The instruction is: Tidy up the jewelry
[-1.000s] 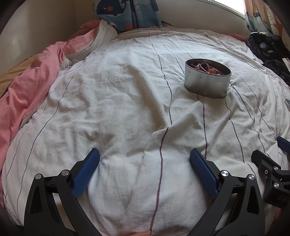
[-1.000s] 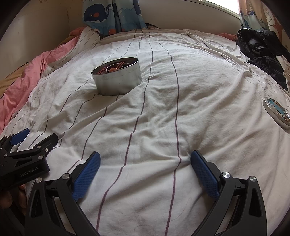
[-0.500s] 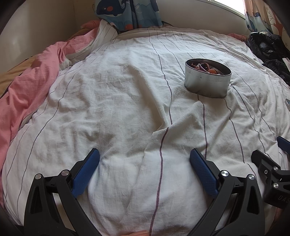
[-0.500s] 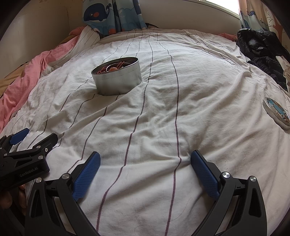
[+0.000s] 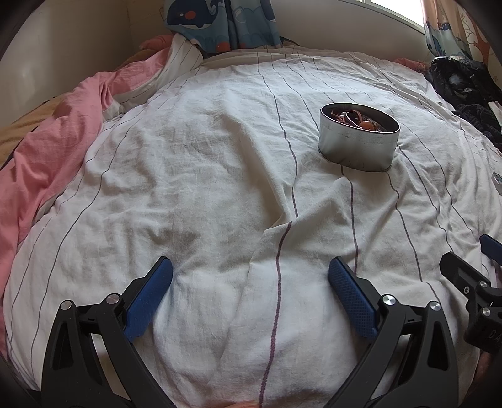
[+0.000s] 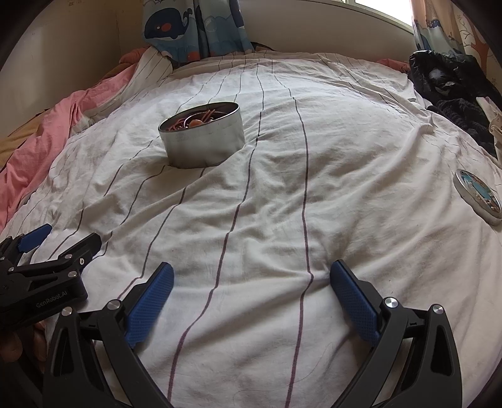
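An open oval metal tin (image 5: pixel 357 141) with reddish jewelry inside (image 5: pixel 354 118) sits on the striped white bedsheet; it also shows in the right wrist view (image 6: pixel 202 139). Its lid (image 6: pixel 478 196), with a blue picture, lies on the sheet at the far right. My left gripper (image 5: pixel 249 273) is open and empty, low over the sheet, well short of the tin. My right gripper (image 6: pixel 251 276) is open and empty, also near the front. Each gripper shows at the edge of the other's view.
A pink blanket (image 5: pixel 47 150) is bunched along the left side. Dark clothes (image 6: pixel 455 84) lie at the far right. A whale-print curtain (image 6: pixel 194 25) hangs at the back by the wall. The white sheet (image 6: pixel 313 188) is wrinkled.
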`<action>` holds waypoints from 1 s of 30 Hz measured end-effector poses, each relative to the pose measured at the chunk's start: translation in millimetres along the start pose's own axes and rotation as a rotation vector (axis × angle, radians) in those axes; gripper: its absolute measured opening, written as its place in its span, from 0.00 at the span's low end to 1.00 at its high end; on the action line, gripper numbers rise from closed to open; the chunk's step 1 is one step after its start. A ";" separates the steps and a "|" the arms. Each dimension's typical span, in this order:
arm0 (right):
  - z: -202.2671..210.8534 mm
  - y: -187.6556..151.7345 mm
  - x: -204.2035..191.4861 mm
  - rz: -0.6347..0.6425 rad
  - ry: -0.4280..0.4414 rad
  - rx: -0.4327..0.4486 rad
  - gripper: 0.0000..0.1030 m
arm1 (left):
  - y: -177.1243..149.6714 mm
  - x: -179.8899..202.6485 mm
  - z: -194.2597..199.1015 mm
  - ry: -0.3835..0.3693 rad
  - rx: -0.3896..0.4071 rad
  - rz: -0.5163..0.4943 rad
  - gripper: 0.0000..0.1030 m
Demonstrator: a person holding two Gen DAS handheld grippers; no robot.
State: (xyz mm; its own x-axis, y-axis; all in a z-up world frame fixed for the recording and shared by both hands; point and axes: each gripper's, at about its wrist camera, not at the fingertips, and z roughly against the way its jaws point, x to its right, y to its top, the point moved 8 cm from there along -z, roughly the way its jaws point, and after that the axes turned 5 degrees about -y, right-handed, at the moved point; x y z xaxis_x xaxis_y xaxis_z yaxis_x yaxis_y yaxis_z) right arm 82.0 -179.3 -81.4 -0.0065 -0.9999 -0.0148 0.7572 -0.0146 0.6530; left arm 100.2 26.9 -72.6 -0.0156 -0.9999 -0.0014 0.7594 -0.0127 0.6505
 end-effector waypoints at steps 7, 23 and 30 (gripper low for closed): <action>13.5 18.3 26.1 -0.107 -0.039 0.088 0.93 | 19.7 -16.0 2.2 0.024 0.022 0.018 0.93; -14.4 7.5 36.2 -0.086 -0.159 -0.052 0.93 | 11.8 -47.4 -14.1 0.066 -0.041 0.100 0.93; -14.2 6.9 36.2 -0.086 -0.159 -0.053 0.93 | 10.0 -47.6 -14.8 0.039 -0.049 0.119 0.93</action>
State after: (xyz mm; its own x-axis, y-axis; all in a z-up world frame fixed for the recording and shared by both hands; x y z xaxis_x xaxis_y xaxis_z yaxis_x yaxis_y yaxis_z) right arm 96.3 -215.4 -88.1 -0.1725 -0.9835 0.0538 0.7825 -0.1037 0.6140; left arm 118.2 74.3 -77.2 0.1012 -0.9939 0.0438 0.7852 0.1068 0.6099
